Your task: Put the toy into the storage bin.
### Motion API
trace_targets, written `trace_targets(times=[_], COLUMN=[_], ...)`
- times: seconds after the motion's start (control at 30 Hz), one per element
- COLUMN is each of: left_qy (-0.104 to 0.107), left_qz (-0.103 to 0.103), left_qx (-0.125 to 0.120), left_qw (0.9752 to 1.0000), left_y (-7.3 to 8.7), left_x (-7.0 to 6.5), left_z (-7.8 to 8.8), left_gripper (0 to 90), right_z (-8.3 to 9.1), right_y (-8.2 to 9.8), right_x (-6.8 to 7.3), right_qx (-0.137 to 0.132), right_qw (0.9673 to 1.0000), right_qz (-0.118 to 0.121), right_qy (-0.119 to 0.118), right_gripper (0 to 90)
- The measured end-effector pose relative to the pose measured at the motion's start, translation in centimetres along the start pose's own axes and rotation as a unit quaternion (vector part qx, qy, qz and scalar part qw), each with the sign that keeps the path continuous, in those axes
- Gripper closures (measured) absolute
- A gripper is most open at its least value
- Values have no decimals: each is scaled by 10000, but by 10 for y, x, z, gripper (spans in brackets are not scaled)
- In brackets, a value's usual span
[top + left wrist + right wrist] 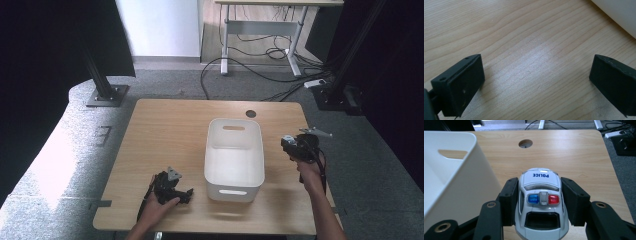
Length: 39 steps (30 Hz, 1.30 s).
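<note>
White bin (234, 160), right gripper (289, 143) beside

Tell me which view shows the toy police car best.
Right gripper view: the toy police car sits close up between the right gripper pads, lightbar and POLICE lettering legible. In the high view, the gripper hides it.

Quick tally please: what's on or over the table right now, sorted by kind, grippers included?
Toy police car: 1, clamped in the right gripper
White bin: 1, nothing visible inside
Grippers: 2, the right one and the left gripper, which is open above bare table
Total: 4
</note>
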State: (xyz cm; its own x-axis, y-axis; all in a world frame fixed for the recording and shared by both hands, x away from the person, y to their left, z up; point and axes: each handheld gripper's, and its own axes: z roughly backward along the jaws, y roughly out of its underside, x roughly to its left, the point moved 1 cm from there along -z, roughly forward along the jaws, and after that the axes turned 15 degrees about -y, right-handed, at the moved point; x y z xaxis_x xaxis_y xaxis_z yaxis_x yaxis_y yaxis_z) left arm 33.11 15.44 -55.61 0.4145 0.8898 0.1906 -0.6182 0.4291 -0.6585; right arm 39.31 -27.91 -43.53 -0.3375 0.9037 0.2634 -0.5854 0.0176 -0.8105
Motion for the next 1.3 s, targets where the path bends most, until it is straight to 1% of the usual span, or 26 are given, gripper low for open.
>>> trace_targets(times=[0.1, 0.17, 0.23, 0.3, 0.47, 0.67, 0.7, 0.77, 0.8, 1.03, 1.23, 1.27, 1.3], left_qy=[-1, 0, 1, -1, -1, -1, 1, -1, 0, -1, 0, 0, 0], left_qz=[0, 0, 1, 1, 0, 1, 2, 1, 1, 2, 1, 1, 1], left_qx=[0, 0, 1, -1, 0, -1, 1, -1, 0, -1, 1, 0, 0], left_qw=[10000, 10000, 10000, 10000, 10000, 10000, 10000, 10000, 10000, 10000, 10000, 10000, 10000], left_y=[0, 0, 0, 0, 0, 0, 0, 0, 0, 0, 0, 0, 0], left_x=[0, 0, 0, 0, 0, 0, 0, 0, 0, 0, 0, 0, 0], left_z=[0, 0, 0, 0, 0, 0, 0, 0, 0, 0, 0, 0, 0], left_gripper=[0, 0, 0, 0, 0, 0, 0, 0, 0, 0, 0, 0, 0], right_z=[4, 6, 7, 8, 7, 6, 6, 7, 8, 11, 13, 13, 13], right_y=[-3, -4, -4, -4, -5, -11, -13, -14, -16, -21, -27, -28, -28], right_x=[4, 10, 11, 17, 22, 32, 36, 37, 41, 47, 56, 59, 59], right_qx=[-57, -80, -94, -110, -97, -112, -126, -137, -157, -179, -227, -225, -225], right_qw=[10000, 9999, 9998, 9997, 9996, 9993, 9992, 9991, 9989, 9986, 9981, 9979, 9979], right_qz=[7, 62, 57, 65, 106, 183, 212, 235, 255, 311, 360, 386, 386], right_qy=[-63, -123, -143, -219, -259, -297, -321, -333, -359, -385, -450, -470, -470], right_gripper=[502, 502, 502, 502, 502, 502, 502, 502, 502, 502, 502, 502, 502])
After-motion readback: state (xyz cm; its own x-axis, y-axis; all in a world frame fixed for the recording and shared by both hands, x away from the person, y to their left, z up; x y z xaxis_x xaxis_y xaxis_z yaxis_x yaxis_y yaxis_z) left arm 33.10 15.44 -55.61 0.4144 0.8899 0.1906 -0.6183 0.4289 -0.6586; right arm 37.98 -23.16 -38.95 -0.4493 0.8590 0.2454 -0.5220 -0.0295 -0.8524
